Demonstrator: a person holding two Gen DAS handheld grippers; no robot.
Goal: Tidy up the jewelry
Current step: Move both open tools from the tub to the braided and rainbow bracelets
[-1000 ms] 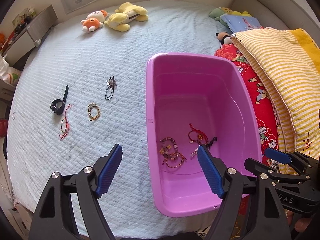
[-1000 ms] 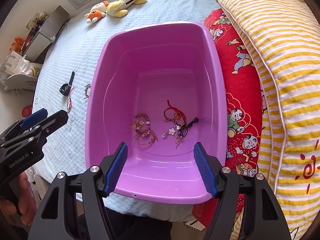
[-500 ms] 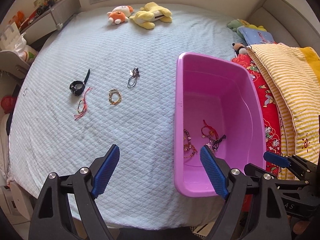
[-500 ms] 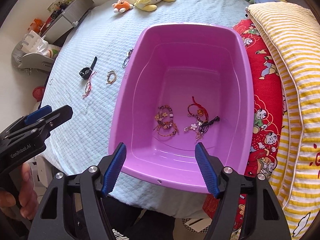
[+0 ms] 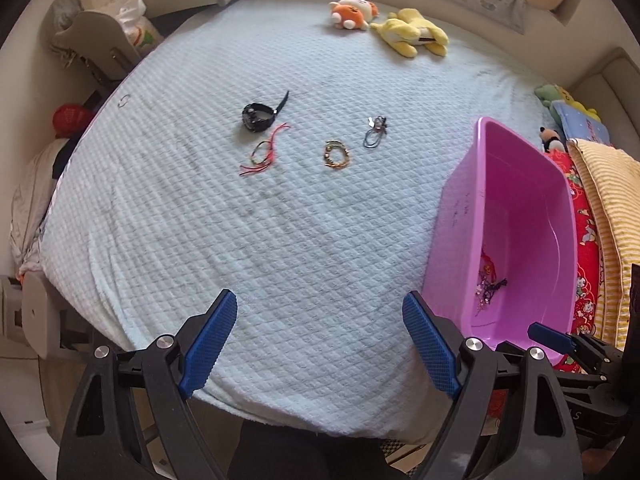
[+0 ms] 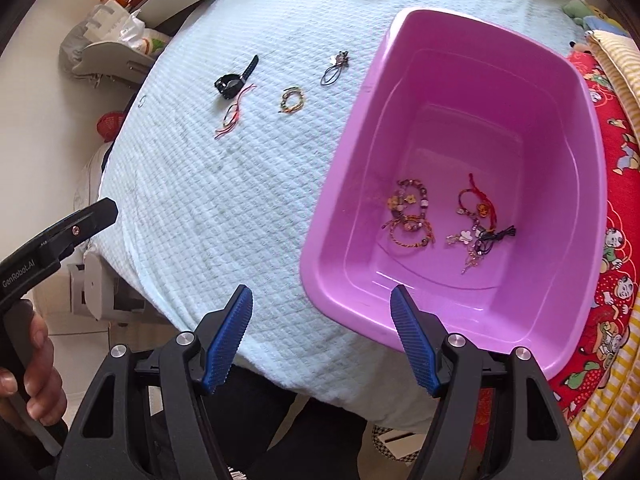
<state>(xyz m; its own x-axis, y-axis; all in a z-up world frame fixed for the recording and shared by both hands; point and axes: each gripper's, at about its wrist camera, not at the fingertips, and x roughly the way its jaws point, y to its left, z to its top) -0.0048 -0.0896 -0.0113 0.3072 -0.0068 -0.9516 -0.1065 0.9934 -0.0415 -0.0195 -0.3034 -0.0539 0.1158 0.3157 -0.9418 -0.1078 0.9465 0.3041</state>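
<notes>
Left wrist: four jewelry pieces [image 5: 338,154] outside tub [image 5: 460,216]

both wrist cameras look steeply down from above the near edge of the pale blue quilted bed cover [image 5: 304,216]. the left one faces the cover, the right one faces the pink plastic tub [image 6: 472,92]; both views share them.

Both grippers are black plastic with triangular cut-outs in the arms, round silver screws at the joints and ribbed blue pads [image 5: 208,342] on the fingertips. The left gripper [image 6: 60,236] bears white "GenRobot.AI" lettering. The person's clothing [image 6: 256,412] below is dark.
</notes>
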